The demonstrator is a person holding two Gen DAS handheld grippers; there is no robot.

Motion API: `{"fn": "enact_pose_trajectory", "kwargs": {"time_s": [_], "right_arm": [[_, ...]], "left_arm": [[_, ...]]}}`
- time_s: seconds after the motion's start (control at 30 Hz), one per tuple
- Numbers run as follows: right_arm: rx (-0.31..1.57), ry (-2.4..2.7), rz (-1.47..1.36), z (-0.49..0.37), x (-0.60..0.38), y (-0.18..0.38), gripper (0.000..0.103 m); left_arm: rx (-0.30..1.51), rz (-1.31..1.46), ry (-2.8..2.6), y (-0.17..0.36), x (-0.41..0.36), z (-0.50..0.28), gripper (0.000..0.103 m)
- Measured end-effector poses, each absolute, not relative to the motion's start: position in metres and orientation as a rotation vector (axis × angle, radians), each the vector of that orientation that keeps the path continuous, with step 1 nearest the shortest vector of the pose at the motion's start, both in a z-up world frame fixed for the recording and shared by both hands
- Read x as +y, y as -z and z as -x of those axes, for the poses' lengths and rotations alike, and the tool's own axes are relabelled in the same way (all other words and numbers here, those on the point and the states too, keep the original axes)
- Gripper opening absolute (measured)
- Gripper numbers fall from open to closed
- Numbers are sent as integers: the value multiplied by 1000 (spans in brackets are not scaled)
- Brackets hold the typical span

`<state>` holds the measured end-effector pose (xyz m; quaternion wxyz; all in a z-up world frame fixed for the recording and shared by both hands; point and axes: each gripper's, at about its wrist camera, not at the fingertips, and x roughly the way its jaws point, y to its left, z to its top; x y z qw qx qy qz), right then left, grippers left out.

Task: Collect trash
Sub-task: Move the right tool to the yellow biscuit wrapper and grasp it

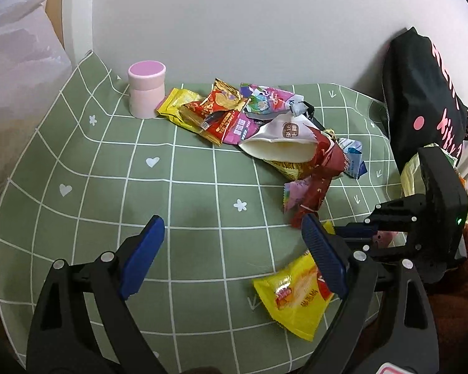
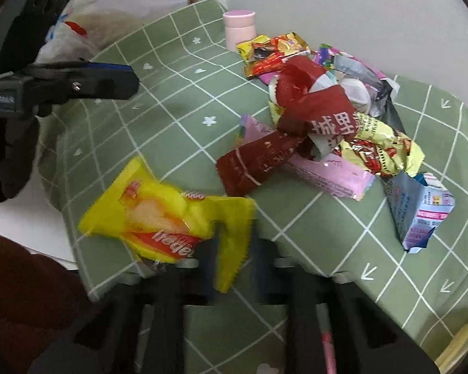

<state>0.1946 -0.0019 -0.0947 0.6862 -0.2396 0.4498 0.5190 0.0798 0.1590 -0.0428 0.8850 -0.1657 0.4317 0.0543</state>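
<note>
A yellow snack wrapper [image 2: 168,218] lies near the front of the green checked tablecloth [image 2: 177,115]; it also shows in the left wrist view [image 1: 293,299]. My right gripper [image 2: 234,268] has its jaws either side of the wrapper's near corner with a gap still showing, blurred. My left gripper [image 1: 234,249] is open and empty above the cloth, left of the wrapper. A pile of wrappers [image 1: 265,131] lies at the back; it shows closer in the right wrist view [image 2: 321,118], with a dark red wrapper [image 2: 259,162] at its front.
A pink round box [image 1: 146,88] stands at the back left of the cloth. A black bag [image 1: 424,99] leans on the wall at the right. A white plastic bag [image 2: 109,9] sits off the table's left side. A light blue carton [image 2: 418,205] lies at the right.
</note>
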Motion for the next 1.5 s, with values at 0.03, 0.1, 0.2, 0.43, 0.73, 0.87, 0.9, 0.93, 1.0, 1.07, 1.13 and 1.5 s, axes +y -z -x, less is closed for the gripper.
{"fn": "enact_pose_trajectory", "kwargs": {"time_s": [0.03,0.1,0.2,0.43,0.73,0.87,0.9,0.93,1.0,1.07,1.13,1.5], "right_arm": [[999,-1164,528,-196,-4,91,5],[991,-1158,488,-199,-10,85,5],[975,-1102,412,-213,-27,71,3],[914,-890,311,-254,-70,41,3],[898,-608,92,-290,-116,32,3],[920,-675,41,-290,-116,40,4],[919,-701,50,-289,-114,42,6],[916,-711,59,-287,-114,42,8],[899,-737,75,-284,-113,40,41],[890,-776,81,-281,-110,38,43],[875,-798,113,-281,-106,35,43],[1006,-837,268,-330,-49,77,43]], "left_arm": [[903,341,-109,43,158,-81,85],[907,331,-101,43,156,-84,85],[907,334,-90,43,155,-87,85],[899,347,20,41,140,-107,85],[884,299,58,41,114,-145,85],[869,297,44,36,123,-155,85],[869,295,41,35,126,-156,85],[870,295,37,35,128,-156,85],[876,301,30,37,135,-156,85],[882,310,17,41,138,-154,85],[888,323,-1,46,144,-152,85],[873,407,-105,55,189,-147,85]]}}
